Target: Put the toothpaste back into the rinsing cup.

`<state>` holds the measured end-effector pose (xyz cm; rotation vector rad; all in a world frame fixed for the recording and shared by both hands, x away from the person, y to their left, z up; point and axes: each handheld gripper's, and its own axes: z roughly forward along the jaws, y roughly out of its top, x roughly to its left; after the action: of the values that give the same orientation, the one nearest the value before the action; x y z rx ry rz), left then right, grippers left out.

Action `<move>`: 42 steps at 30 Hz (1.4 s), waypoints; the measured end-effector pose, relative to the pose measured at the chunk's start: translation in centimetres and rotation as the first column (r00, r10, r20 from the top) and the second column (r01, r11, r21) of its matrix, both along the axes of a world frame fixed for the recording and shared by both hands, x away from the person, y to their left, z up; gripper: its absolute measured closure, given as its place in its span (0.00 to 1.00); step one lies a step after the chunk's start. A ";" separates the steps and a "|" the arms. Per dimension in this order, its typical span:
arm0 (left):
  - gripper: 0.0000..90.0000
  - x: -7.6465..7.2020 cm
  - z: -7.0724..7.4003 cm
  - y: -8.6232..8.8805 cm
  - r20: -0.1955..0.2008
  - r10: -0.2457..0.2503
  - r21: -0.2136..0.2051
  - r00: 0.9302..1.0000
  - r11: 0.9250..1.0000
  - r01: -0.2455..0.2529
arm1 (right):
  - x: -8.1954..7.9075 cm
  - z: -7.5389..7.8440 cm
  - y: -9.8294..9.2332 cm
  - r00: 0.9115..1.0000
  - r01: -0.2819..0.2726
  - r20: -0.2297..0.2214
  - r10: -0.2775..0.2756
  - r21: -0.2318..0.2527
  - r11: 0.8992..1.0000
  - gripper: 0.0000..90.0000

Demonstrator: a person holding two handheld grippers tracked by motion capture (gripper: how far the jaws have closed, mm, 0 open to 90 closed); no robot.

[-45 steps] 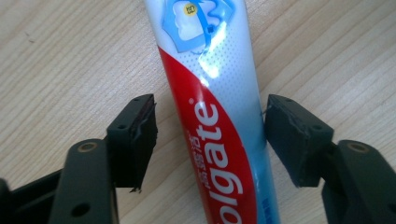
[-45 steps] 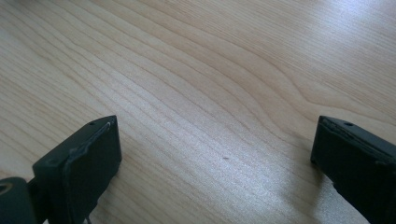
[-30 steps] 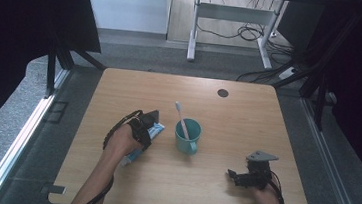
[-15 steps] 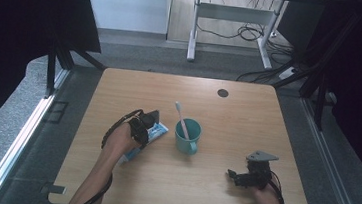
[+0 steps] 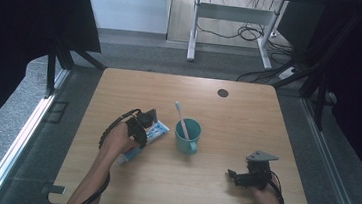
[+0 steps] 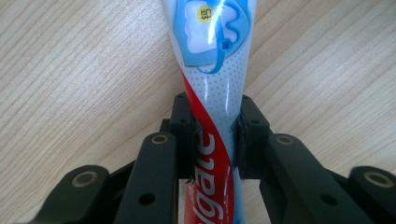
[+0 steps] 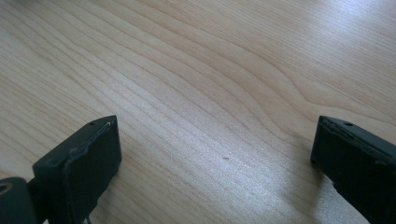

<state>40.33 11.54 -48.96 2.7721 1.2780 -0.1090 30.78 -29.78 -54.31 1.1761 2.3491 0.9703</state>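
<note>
The left gripper (image 5: 150,120), at the end of a forearm stretched forward, has just been closing and is clamped tight, while the right gripper (image 5: 233,176) rests low with jaws spread wide.

A lab: dark curtains (image 5: 20,26); framed wooden table (image 5: 247,118); floor cables (image 5: 246,33).

On the table (image 5: 119,91), the toothpaste tube (image 5: 146,136) lies left of the cup (image 5: 188,134), just beside it. A toothbrush (image 5: 181,119) stands in the cup, leaning toward the far left. A small round hole (image 5: 222,93) sits in the tabletop at the far side, right of centre. The left gripper (image 5: 142,125) lies over the tube; the right gripper (image 5: 234,176) rests near right, well apart from the cup.
</note>
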 end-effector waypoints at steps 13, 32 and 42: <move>0.81 -0.4 0.9 0.7 0.041 0.008 -0.062 0.999 0.998 -0.005 | 0.0 0.0 0.0 1.000 0.000 0.000 0.000 0.000 1.000 0.01; 0.81 -1.5 2.6 3.0 0.196 0.052 -0.236 0.979 0.972 -0.004 | 0.0 0.0 0.0 1.000 0.000 0.000 0.000 0.000 1.000 0.01; 0.81 -2.1 3.4 3.9 0.270 0.053 -0.292 0.961 0.956 0.029 | 0.0 0.0 0.0 1.000 0.000 0.000 0.000 0.000 1.000 0.01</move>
<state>38.22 15.42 -45.60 2.4250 1.1069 0.0800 30.77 -29.77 -54.31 1.1761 2.3491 0.9702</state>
